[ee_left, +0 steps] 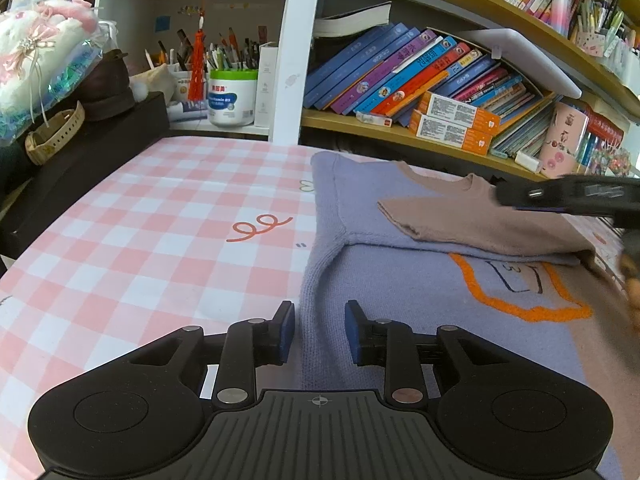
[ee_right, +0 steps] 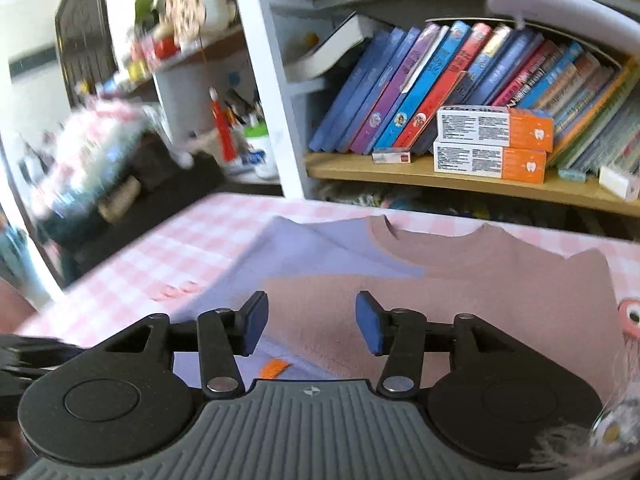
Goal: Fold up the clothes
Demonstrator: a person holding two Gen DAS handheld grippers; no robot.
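A sweater lies flat on the pink checked tablecloth, part lavender, part dusty pink, with an orange outline on its front. A dusty-pink sleeve is folded across the chest. My left gripper hovers low over the sweater's left side seam, open, with the lavender edge running under the gap and not pinched. My right gripper is open above the folded pink sleeve, with nothing between its pads. In the left wrist view the right gripper shows as a dark blurred shape over the sleeve.
Behind the table stands a shelf of slanted books with orange boxes. A white jar with pens and a red tassel stand back left. A black box and plush toy border the left edge.
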